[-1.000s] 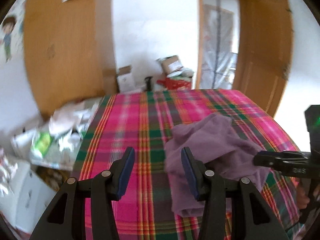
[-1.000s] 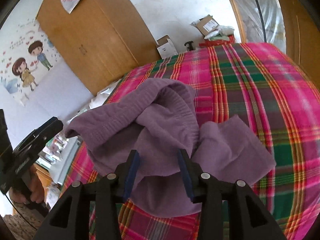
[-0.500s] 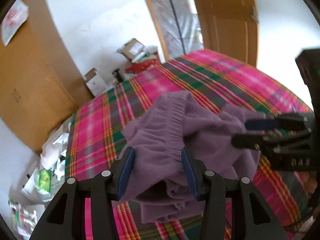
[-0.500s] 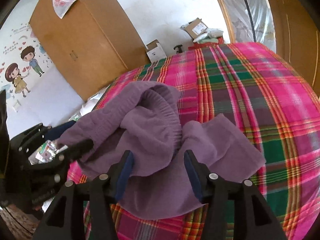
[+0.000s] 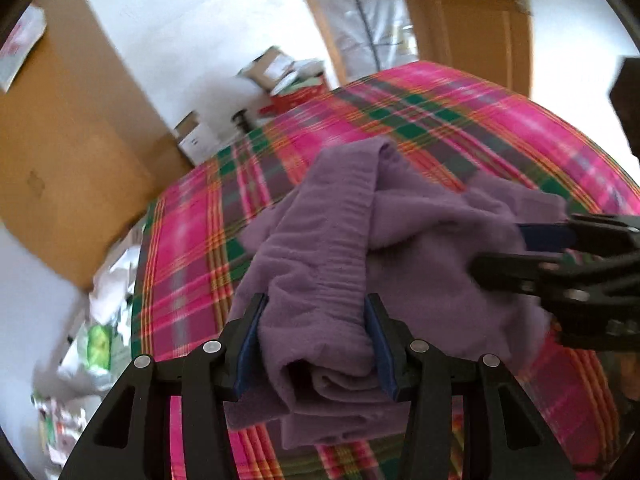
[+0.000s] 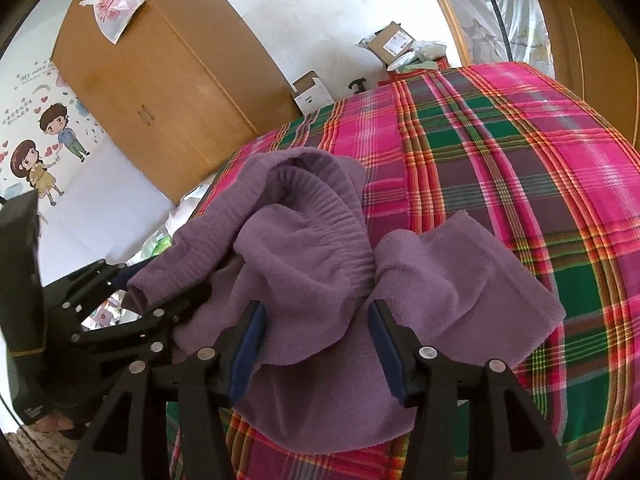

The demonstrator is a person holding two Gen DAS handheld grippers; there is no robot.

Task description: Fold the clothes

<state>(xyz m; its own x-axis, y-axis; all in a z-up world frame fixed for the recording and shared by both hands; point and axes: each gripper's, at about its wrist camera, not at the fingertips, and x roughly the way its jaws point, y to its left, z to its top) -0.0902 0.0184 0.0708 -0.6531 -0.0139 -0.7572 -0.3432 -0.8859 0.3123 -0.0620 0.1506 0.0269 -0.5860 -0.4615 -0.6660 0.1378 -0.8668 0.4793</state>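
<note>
Purple fleece garment (image 6: 320, 264) lies bunched near the front edge of the bed (image 6: 520, 152) on the plaid cover, ribbed waistband humped up at the far side, one flat panel spread off to the right in the right wrist view. Left gripper (image 5: 316, 336): fingers set wide, straddling a rolled fold at the garment's near left end; the cloth fills the gap and brushes both pads, but no pinch is visible, so I judge it not yet gripped. Right gripper (image 6: 316, 344): its jaws have just been opening; fingers now wide, with a hanging lobe of fleece between them, pads apparently not pressing. Judgement: the step in hand is taking a hold at two points to lift and spread the piece before any fold. To do it well, close the left on a single edge, not the whole roll, since a thick bite carries hidden layers along. The right should seek the waistband hem or a clear corner. Draw the two grips apart evenly; the fleece looks soft and clingy, so watch for layers dragging together.
</note>
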